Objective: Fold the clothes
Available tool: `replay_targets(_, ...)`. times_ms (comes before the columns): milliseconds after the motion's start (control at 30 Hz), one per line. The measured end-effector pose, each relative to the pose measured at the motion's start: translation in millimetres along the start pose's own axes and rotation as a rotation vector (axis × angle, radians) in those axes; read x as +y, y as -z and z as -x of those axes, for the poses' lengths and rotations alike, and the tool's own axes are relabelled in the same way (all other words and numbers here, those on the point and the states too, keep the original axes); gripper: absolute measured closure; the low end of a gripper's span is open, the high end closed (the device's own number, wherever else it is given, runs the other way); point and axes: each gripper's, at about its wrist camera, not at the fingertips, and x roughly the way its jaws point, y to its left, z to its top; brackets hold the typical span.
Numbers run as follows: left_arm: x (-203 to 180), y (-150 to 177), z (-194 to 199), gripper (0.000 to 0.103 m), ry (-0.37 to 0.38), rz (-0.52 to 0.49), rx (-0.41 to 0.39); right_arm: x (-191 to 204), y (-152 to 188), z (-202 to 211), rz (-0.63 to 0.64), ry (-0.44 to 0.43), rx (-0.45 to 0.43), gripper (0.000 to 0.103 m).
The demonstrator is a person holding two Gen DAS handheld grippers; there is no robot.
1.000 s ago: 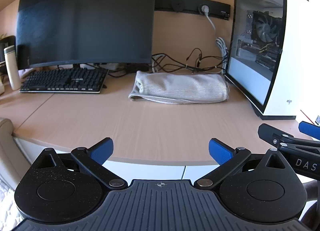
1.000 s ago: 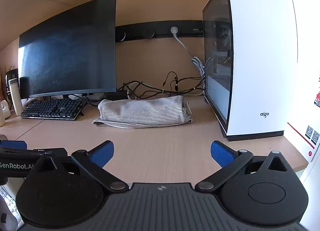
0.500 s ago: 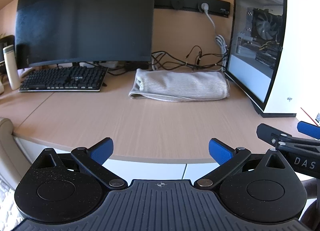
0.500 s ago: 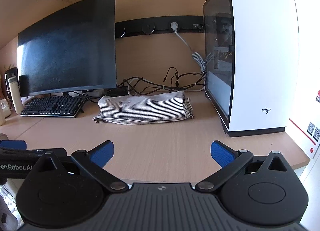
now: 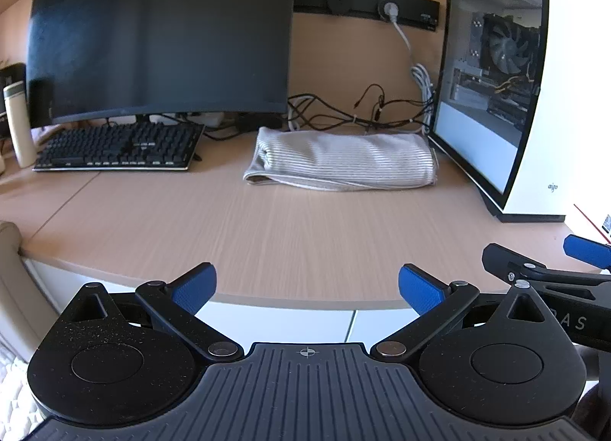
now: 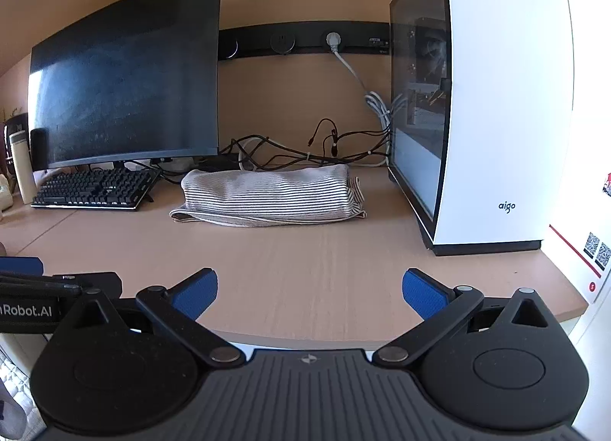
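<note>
We see a folded, finely striped ribbed garment (image 5: pixel 340 162) lying on the wood-grain worktop (image 5: pixel 267 234) between keyboard (image 5: pixel 118 146) and white computer case (image 5: pixel 534 97), well beyond the left hand-held gripper (image 5: pixel 305 288) and right hand-held gripper (image 6: pixel 309 288), both spread apart, empty.

A dark monitor (image 5: pixel 160 43) stood at ten o'clock above a black keyboard (image 5: pixel 118 148); a white computer case (image 6: pixel 492 116) occupied two o'clock, cables (image 6: pixel 305 150) tangled at twelve.
</note>
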Motion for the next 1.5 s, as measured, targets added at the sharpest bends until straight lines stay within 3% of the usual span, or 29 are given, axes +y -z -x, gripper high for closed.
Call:
replay_targets(300, 4, 1, -3, 0.0, -0.051, 0.028, 0.014, 3, -1, -2, 0.0, -0.017, 0.0, 0.0)
replay_targets(633, -1, 3, 2, 0.0, -0.038, -0.008, -0.029, -1, -1, 1, -0.006, -0.021, -0.022, 0.0)
replay_targets(1500, -1, 2, -7, 0.0, -0.05, 0.005, 0.003, -3, 0, -1, -0.024, -0.029, -0.008, 0.0)
